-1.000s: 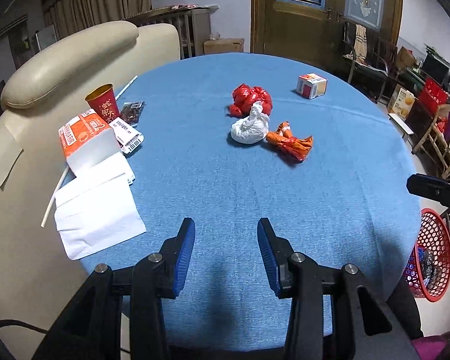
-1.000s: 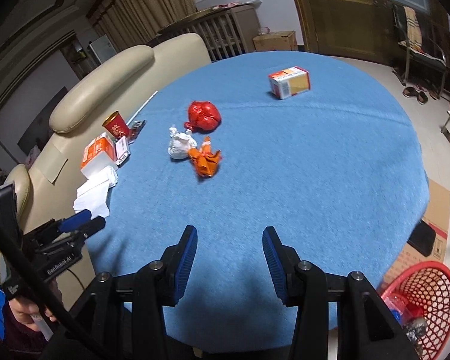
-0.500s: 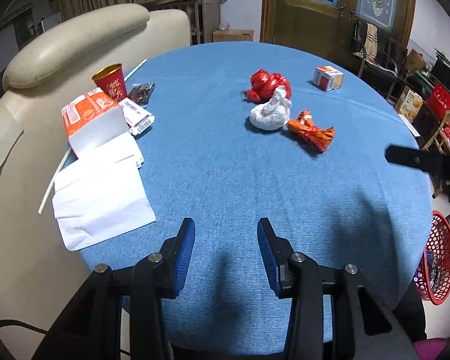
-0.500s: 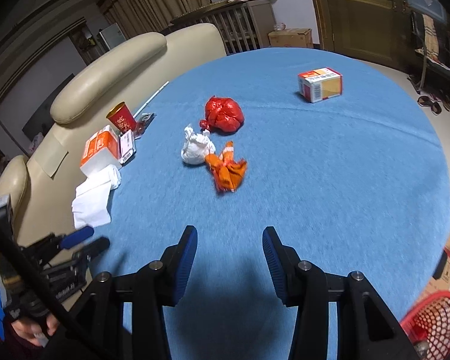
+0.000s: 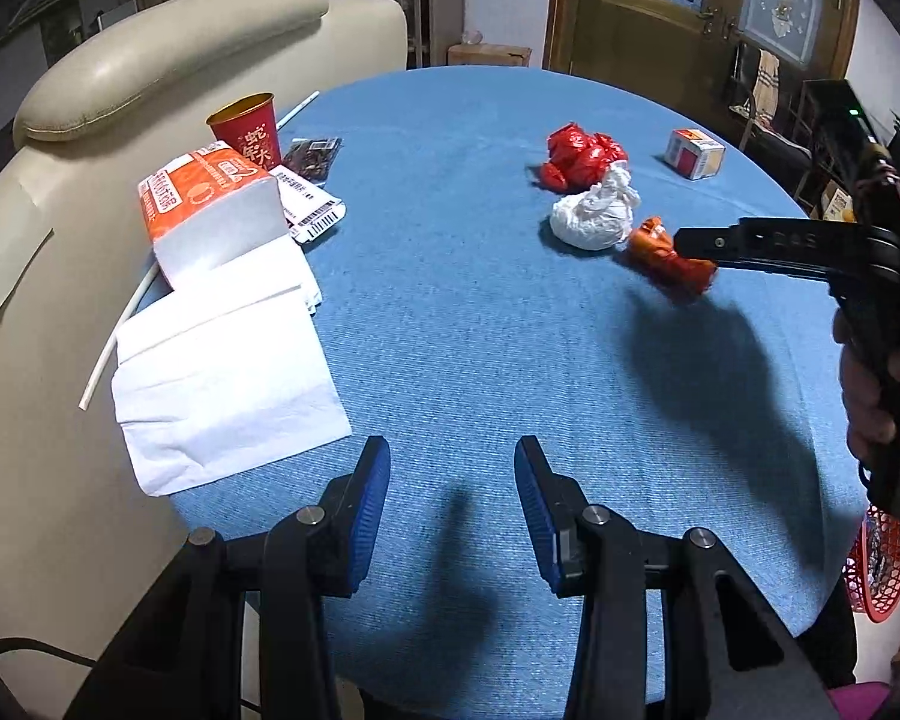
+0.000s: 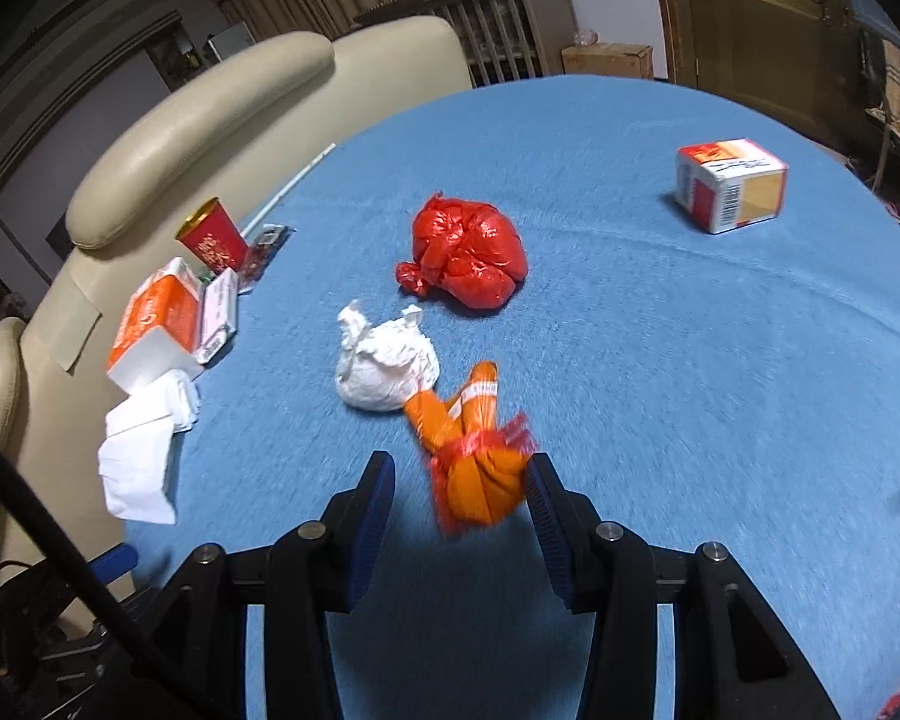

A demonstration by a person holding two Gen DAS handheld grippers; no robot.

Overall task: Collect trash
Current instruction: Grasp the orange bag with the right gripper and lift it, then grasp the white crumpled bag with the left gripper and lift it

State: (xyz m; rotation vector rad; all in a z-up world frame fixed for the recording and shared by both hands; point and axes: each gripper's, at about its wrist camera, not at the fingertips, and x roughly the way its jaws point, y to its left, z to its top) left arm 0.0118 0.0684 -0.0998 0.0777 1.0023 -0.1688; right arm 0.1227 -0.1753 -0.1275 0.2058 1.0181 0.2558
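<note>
Three tied trash bags lie mid-table on the blue cloth: an orange bag (image 6: 471, 450), a white bag (image 6: 387, 369) and a red bag (image 6: 468, 258). My right gripper (image 6: 459, 501) is open, with the near end of the orange bag between its fingers. In the left wrist view the right gripper's tips (image 5: 699, 240) reach the orange bag (image 5: 660, 258), beside the white bag (image 5: 594, 216) and red bag (image 5: 579, 156). My left gripper (image 5: 450, 498) is open and empty over the near table edge.
A small carton (image 6: 729, 183) stands at the far right. At the left edge are a red paper cup (image 5: 246, 135), a tissue pack (image 5: 210, 204), loose tissues (image 5: 222, 360) and a wrapper (image 5: 312, 156). A cream sofa (image 5: 168, 60) borders the table. A red basket (image 5: 879, 564) sits on the floor, right.
My right gripper has moved forward over the table until the orange bag sits between its open fingers. The left gripper has shifted slightly and stays open.
</note>
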